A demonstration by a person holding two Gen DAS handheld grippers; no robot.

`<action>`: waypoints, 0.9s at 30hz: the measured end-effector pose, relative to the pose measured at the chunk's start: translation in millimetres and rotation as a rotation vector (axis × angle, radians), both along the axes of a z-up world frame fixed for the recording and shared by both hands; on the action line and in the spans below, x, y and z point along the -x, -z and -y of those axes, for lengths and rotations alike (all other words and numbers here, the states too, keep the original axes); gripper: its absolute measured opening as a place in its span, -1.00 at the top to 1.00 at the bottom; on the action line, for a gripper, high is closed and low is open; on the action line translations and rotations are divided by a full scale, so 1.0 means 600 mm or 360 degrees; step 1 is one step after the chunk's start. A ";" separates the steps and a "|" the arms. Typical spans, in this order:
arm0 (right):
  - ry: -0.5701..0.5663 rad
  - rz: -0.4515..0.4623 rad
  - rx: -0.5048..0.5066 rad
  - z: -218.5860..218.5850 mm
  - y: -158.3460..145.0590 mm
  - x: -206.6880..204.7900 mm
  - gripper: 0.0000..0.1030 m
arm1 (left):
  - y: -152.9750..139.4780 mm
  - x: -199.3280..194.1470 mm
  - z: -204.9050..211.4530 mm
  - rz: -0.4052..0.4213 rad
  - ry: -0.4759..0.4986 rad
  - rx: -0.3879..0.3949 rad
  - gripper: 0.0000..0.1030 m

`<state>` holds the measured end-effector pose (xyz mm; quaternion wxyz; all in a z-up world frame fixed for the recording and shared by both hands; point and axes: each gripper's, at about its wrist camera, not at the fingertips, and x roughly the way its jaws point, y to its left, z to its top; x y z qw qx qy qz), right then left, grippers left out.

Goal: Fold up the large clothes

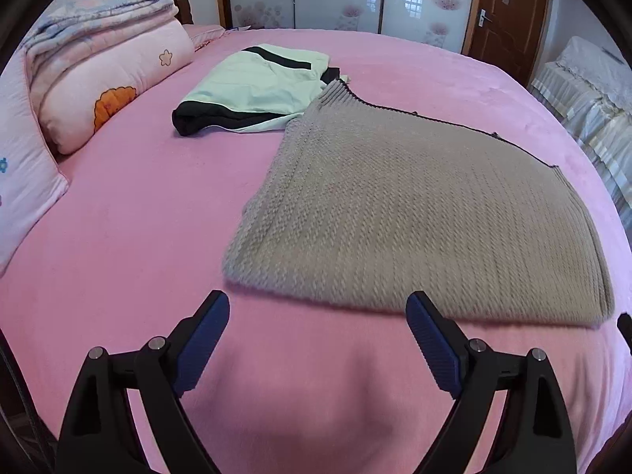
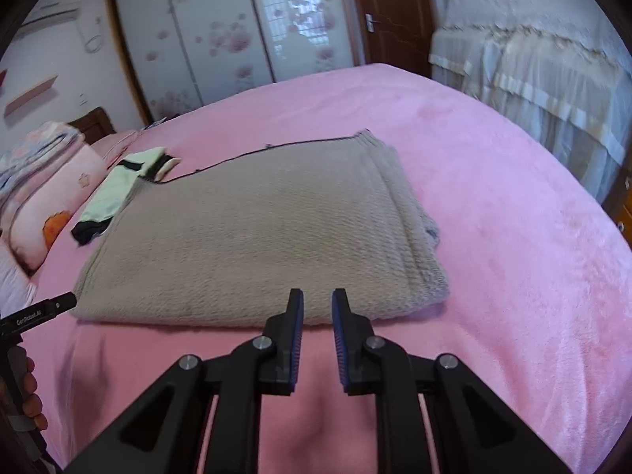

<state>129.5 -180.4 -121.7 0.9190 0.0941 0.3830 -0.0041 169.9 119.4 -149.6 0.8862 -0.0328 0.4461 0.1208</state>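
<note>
A grey-brown knitted garment (image 1: pixel 414 213) lies folded into a flat rectangle on the pink bed (image 1: pixel 138 217); it also shows in the right wrist view (image 2: pixel 252 233). My left gripper (image 1: pixel 318 304) is wide open and empty, just in front of the garment's near edge. My right gripper (image 2: pixel 318 302) hovers at the near edge with its jaws a narrow gap apart and nothing between them. The left gripper's tip (image 2: pixel 59 302) shows at the garment's near left corner in the right wrist view.
A folded mint-and-black garment (image 1: pixel 256 91) lies beyond the knit, touching its far corner. Rolled pink quilts (image 1: pixel 106 71) and a pillow (image 1: pixel 23 181) sit at the left. A lace-covered piece of furniture (image 2: pixel 533 71) stands right of the bed, with wardrobe doors (image 2: pixel 221 39) behind.
</note>
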 end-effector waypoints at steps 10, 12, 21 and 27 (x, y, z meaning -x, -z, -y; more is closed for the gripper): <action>-0.0166 0.0080 -0.0110 -0.072 -0.063 0.068 0.68 | -0.039 0.098 0.036 0.0013 0.0131 0.0242 -0.75; -0.0212 0.0089 -0.0107 -0.092 -0.068 0.077 0.69 | -0.038 0.111 0.037 0.0015 0.0151 0.0313 -0.75; -0.0338 0.0011 -0.0117 -0.156 -0.029 0.061 0.69 | 0.043 0.090 0.007 -0.0017 0.0124 0.0528 -0.75; -0.0345 -0.0032 -0.0134 -0.168 0.008 0.015 0.69 | 0.105 0.034 -0.042 0.0046 0.0029 0.0805 -0.75</action>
